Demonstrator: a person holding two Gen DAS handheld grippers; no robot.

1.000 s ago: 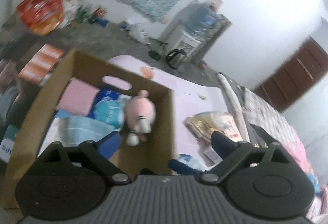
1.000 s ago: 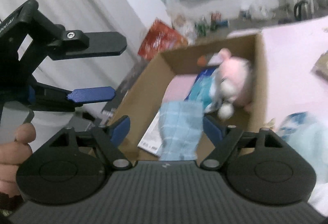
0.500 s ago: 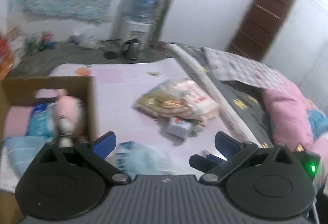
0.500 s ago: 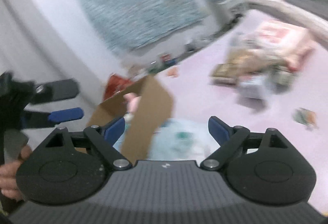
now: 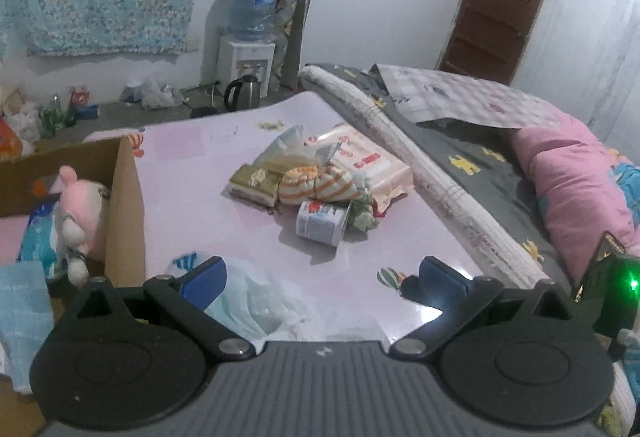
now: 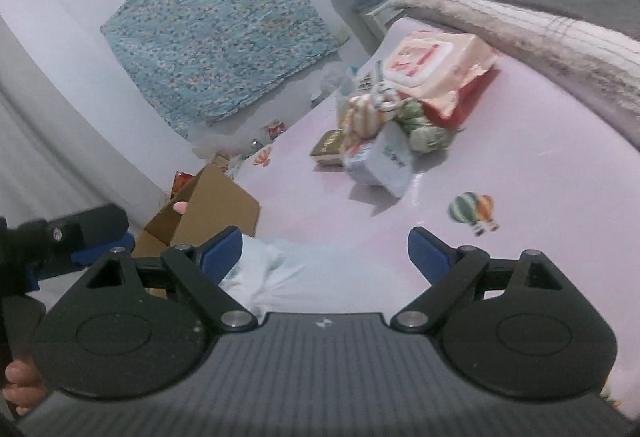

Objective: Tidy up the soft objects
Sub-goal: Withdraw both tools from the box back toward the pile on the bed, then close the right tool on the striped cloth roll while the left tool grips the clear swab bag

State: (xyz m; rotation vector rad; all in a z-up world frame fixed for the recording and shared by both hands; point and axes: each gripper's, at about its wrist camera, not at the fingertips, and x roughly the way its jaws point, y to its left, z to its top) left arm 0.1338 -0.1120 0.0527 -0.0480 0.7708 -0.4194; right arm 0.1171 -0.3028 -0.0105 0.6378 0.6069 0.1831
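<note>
My left gripper (image 5: pixel 320 277) is open, low over a pink mat (image 5: pixel 192 205). A clear plastic bag with a pale blue soft item (image 5: pixel 256 301) lies by its left finger, not pinched. My right gripper (image 6: pixel 326 251) is open too, and the same bag (image 6: pixel 264 269) sits at its left finger. A cardboard box (image 5: pixel 124 205) at the left holds a pink plush toy (image 5: pixel 80 205) and a light blue towel (image 5: pixel 24 313). Ahead on the mat is a pile: a wipes pack (image 5: pixel 372 161), a striped cloth bundle (image 5: pixel 316 185) and a small white pack (image 5: pixel 322 223).
A rolled mattress edge (image 5: pixel 432 173) and grey bedding with a pink pillow (image 5: pixel 572 189) border the mat on the right. A water dispenser (image 5: pixel 248 49) and kettle (image 5: pixel 244 97) stand at the far wall. In the right wrist view the left gripper (image 6: pixel 80 237) is at the left, held by a hand.
Both views swung from the box rightward to the pile on the mat and sank lower. The light blue towel once between the right fingers now lies in the box.
</note>
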